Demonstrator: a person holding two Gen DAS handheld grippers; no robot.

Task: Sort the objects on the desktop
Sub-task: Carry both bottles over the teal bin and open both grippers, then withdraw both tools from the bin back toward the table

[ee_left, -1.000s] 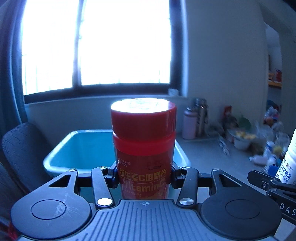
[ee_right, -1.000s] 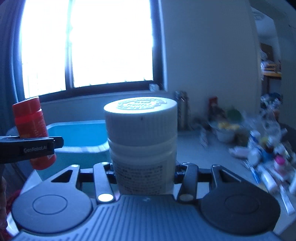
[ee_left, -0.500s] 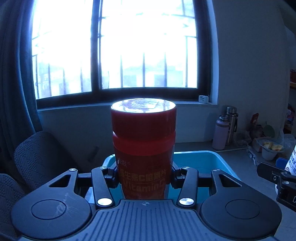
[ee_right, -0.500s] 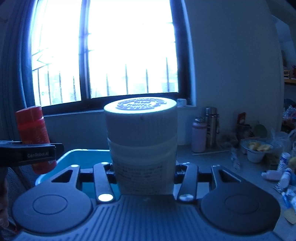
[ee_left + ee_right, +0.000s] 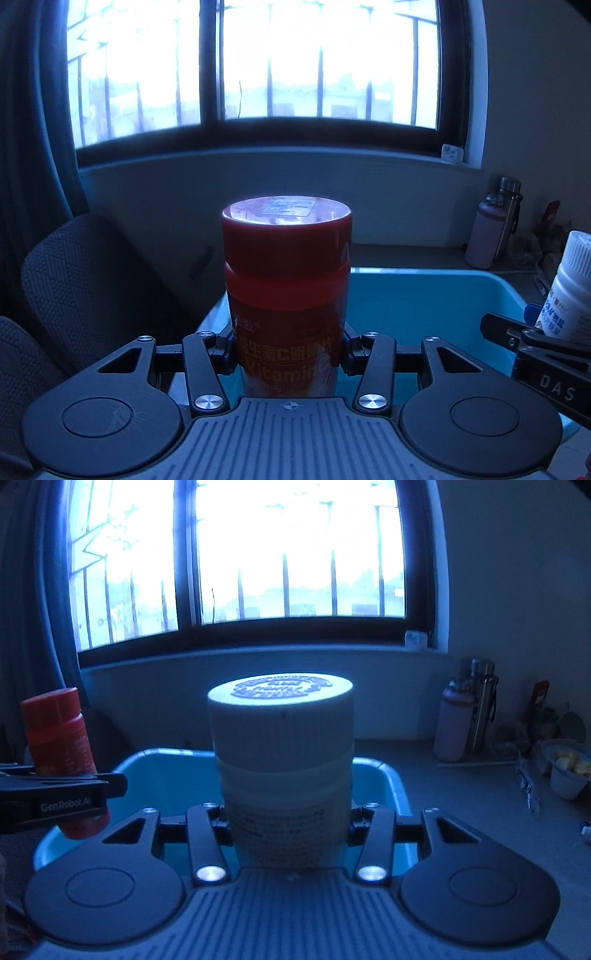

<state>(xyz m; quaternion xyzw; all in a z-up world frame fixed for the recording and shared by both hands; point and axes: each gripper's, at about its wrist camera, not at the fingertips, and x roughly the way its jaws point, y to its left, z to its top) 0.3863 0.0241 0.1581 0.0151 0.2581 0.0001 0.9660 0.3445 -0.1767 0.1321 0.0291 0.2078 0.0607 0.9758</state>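
Black linkage arms with silver screws on left gripper (image 5: 288,354), ribbed grey base. Same build on right gripper (image 5: 290,827). White "GenRobot.AI" and "DAS" lettering on side faces.

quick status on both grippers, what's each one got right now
Left gripper: shut on the red vitamin C bottle.
Right gripper: shut on the white pill bottle.

The red bottle (image 5: 286,295) read "Vitamin C"; the right gripper (image 5: 554,382) at 3 o'clock read "DAS"; the left gripper (image 5: 64,805) at 9 o'clock read "GenRobot.AI".
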